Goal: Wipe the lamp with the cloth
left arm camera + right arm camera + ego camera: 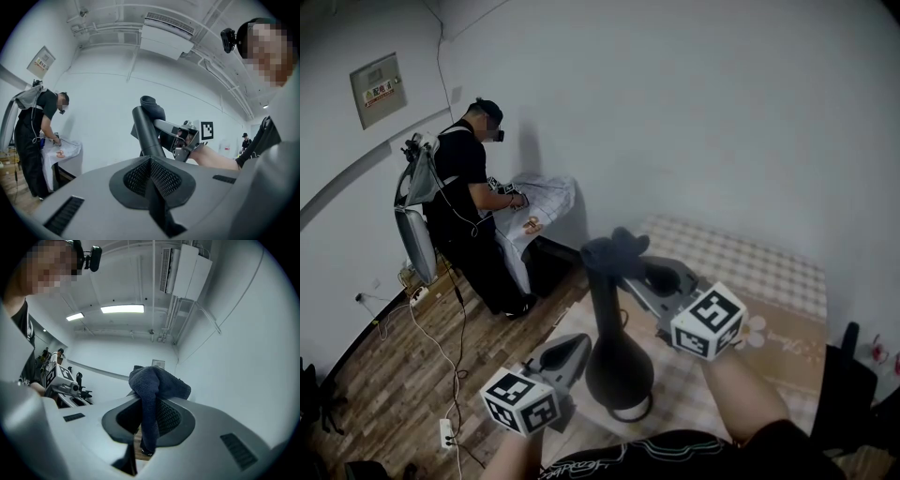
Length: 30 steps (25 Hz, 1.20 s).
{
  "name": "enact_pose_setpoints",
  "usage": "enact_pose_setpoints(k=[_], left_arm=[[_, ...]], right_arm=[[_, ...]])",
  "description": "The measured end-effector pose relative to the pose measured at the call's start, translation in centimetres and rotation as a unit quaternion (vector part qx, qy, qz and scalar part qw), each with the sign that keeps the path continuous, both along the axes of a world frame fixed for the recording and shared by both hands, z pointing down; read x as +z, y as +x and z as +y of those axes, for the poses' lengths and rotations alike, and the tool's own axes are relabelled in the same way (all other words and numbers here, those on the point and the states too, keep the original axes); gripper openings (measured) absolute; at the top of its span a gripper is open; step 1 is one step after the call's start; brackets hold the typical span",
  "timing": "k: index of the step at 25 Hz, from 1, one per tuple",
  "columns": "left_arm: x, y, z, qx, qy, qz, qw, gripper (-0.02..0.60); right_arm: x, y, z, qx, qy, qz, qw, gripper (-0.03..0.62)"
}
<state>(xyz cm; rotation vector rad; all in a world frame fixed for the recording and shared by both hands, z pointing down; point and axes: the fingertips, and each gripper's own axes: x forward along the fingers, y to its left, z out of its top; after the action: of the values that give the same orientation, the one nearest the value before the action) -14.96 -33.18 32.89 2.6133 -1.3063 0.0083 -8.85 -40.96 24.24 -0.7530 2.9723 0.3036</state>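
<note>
Head view, far left: a person (pixel 467 192) in dark clothes bends over a stand draped in a white sheet (pixel 546 199); the floor (pixel 384 375) is wood plank.
Left gripper (pixel 579 345): grey moulded plastic with ribbed black pads. Its own view shows the jaws clenched together with nothing between them. The arm is low, and the tip points at the lamp's base from the left, close beside it; I cannot tell if they touch.
Lamp (pixel 619 367): matte black, with a rounded, bulb-shaped base and a slim, straight neck rising from it. It stands upright on the table, between the two grippers.
Cloth (pixel 157 383): dark blue and nubby like towelling, bunched into a lump. It sits at the top of the lamp's neck, and one fold hangs down through the right jaws.
Right gripper (pixel 623 265): jaws clamped on the cloth. It is raised to the lamp's top, and the bare forearm reaches in from the lower right.
Table (pixel 759 267): covered in pale checked fabric, with a tan mat (pixel 787 342) on its right side.
</note>
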Motion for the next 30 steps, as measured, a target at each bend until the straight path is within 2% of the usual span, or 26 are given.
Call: enact_pose_setpoints(k=[16, 30], left_arm=[[1.3, -0.4, -0.1, -0.004, -0.016, 0.005, 0.9998, 0.0], [2.6, 0.2, 1.3, -0.019, -0.029, 0.008, 0.9994, 0.0]], right_arm=[[2.7, -0.8, 0.8, -0.035, -0.006, 0.013, 0.999, 0.057], [5.9, 0.1, 2.8, -0.069, -0.028, 0.024, 0.997, 0.057]])
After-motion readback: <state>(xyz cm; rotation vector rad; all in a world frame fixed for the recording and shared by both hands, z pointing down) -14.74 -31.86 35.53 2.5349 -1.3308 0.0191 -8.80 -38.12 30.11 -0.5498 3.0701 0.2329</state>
